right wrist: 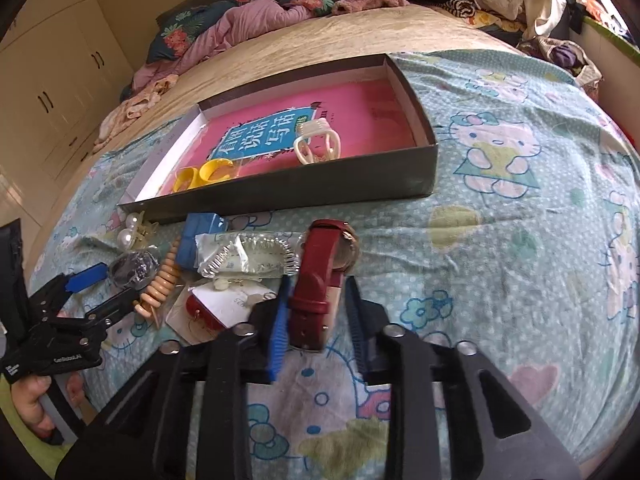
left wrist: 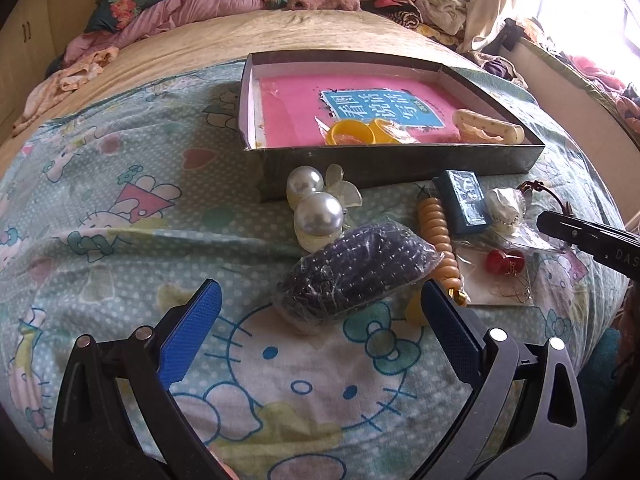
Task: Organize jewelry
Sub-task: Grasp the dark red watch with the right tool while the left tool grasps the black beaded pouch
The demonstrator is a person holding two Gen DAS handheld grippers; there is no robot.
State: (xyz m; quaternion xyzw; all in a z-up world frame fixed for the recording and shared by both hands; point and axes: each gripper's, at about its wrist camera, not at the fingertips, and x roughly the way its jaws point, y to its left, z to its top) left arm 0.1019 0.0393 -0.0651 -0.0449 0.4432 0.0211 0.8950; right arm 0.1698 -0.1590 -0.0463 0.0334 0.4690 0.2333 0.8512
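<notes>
One shallow grey cardboard box [left wrist: 400, 166], two yellow plastic rings [left wrist: 348, 133], two large pearl-like beads [left wrist: 318, 214], one red leather-strap watch [right wrist: 316, 280], one blue rectangular case [left wrist: 464, 202].

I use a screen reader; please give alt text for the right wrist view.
The right hand-held gripper is open around a red watch on a cartoon bedsheet. Beyond sits a shallow box holding a pink book.

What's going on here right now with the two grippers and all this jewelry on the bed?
A person is sorting jewelry into the box, which already holds yellow rings and a cream clip. The left gripper is open around the bag of dark beads. The right gripper is open, its fingers either side of the red watch on the blanket.
</notes>
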